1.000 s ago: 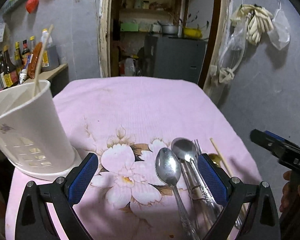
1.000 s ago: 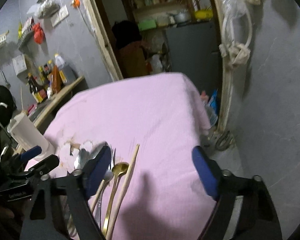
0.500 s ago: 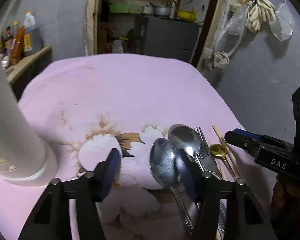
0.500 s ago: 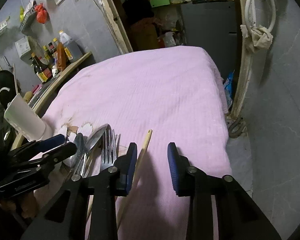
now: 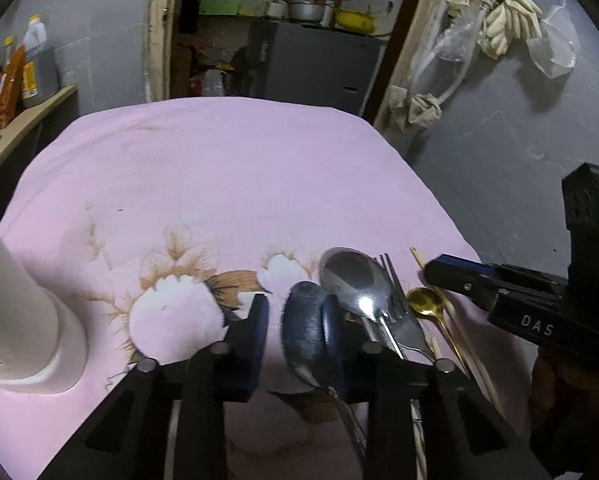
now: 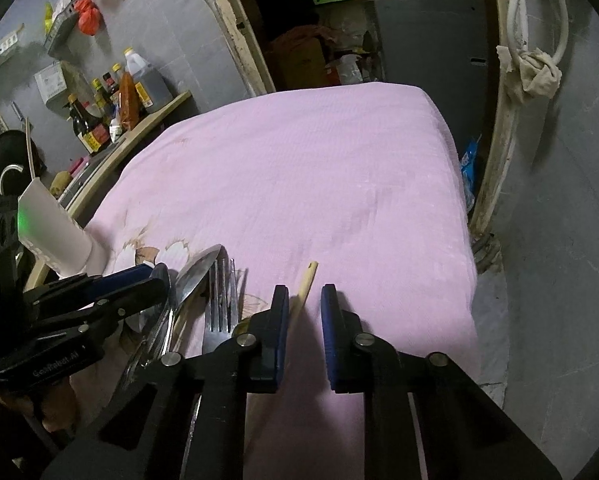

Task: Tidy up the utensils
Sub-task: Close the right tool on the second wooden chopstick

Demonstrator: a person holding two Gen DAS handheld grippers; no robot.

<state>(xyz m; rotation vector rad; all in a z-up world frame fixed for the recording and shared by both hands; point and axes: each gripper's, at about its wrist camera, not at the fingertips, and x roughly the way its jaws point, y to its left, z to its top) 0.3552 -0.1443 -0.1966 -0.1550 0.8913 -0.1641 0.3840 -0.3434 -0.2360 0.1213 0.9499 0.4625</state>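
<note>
From the left wrist camera, the left gripper (image 5: 295, 320) sits low over the pink flowered cloth (image 5: 227, 184). Its jaws have just been closing and now stand narrow. The bowl of a dull steel spoon (image 5: 303, 320) lies in the gap, hard against the right finger, with bare cloth between it and the left finger; whether the pads actually press on it I cannot tell. Just right of the right finger a shinier spoon (image 5: 355, 280) lies, with a fork (image 5: 399, 304) beside it. Further right come a small gold spoon (image 5: 425, 302) and a pale chopstick (image 5: 455, 320). Past those, the right gripper (image 5: 431, 270) comes in from the right edge. Well out to the left of the fingers stands the white utensil holder (image 5: 15, 320).

From the right wrist camera, the right gripper (image 6: 304, 312) has also just been closing, and its blue pads stand only a little apart. The chopstick (image 6: 305, 286) runs up between them, lying close along the left pad with its tip past the fingertips; a clear strip of cloth (image 6: 319, 168) shows between it and the right pad. Left of the left finger lie the fork (image 6: 219, 304) and the shinier spoon (image 6: 197, 274), then the left gripper (image 6: 155, 276). Beyond it stands the utensil holder (image 6: 55, 236).
</note>
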